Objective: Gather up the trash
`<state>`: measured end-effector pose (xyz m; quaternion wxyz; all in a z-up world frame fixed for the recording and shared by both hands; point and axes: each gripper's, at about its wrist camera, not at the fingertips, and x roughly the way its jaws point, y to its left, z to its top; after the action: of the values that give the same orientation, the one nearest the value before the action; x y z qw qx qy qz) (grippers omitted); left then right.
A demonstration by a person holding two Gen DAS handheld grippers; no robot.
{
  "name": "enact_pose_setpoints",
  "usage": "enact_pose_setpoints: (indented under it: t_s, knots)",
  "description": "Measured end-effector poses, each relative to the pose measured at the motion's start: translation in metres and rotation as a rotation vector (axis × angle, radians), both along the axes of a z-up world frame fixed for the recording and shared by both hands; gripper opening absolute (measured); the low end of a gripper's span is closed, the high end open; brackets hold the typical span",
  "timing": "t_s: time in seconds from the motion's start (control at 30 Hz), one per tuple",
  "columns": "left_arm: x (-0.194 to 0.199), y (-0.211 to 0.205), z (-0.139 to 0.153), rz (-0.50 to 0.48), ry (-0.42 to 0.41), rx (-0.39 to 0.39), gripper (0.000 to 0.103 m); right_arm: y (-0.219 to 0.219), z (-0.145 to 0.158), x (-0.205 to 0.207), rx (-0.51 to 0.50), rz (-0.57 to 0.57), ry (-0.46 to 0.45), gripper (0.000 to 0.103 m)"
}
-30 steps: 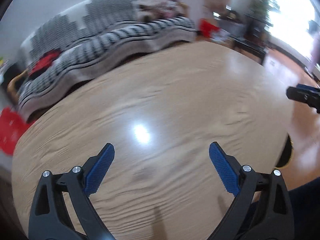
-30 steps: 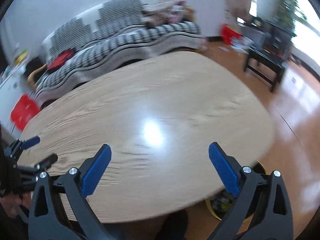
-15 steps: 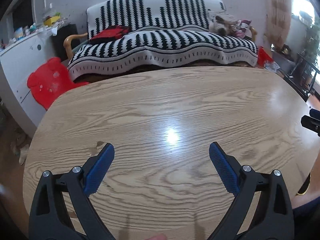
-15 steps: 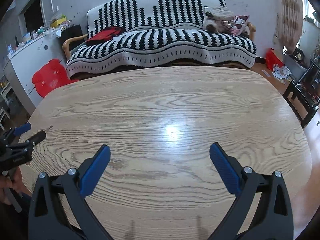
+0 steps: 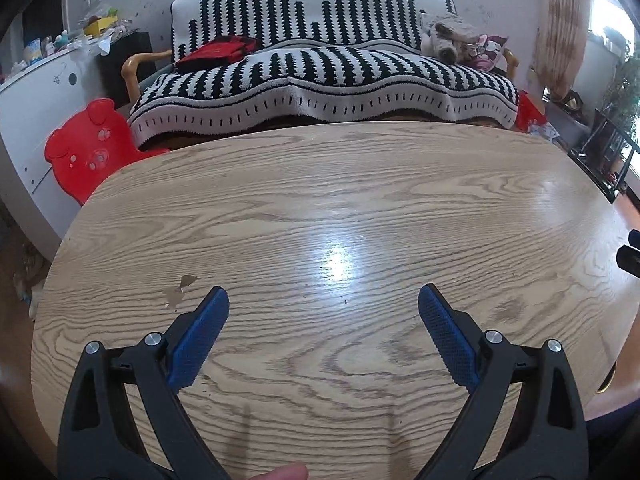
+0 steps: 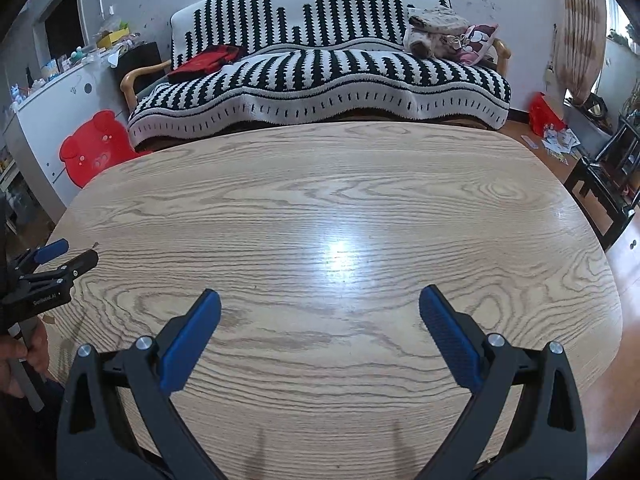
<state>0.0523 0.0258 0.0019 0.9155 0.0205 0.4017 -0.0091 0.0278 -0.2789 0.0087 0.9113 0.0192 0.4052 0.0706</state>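
Note:
My left gripper [image 5: 322,304] hangs open over the near part of the oval wooden table [image 5: 360,184], nothing between its blue pads. Just left of its left fingertip lie a few small brown flecks [image 5: 180,288]; I cannot tell whether they are scraps or chips in the surface. My right gripper [image 6: 320,300] is open too, above the table's near edge, and holds nothing. In the right wrist view the left gripper [image 6: 78,252] shows at the far left, held by a hand [image 6: 24,352]. A sliver of the right gripper [image 5: 631,254] shows at the left wrist view's right edge.
Behind the table stands a sofa [image 5: 320,68] with a black-and-white cover. A red bear-shaped stool [image 5: 86,152] leans by a white cabinet [image 5: 36,92] at the left. A dark side table [image 6: 608,184], a red bag [image 6: 544,114] and loose papers [image 6: 560,144] sit on the floor at right.
Both views swung left from a blurred, tilted look at the table to face the sofa squarely, then settled slightly closer to the tabletop. Both grippers stayed open.

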Motion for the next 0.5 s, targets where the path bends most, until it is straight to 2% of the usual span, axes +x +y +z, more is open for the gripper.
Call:
enact_pose_setpoints:
  t_s: [0.5]
  knots:
    - [-0.0008,-0.0022,-0.0011,0.010,0.000,-0.001,0.093,-0.0057,-0.0004,-0.0065,0.000,-0.012,0.002,0.096]
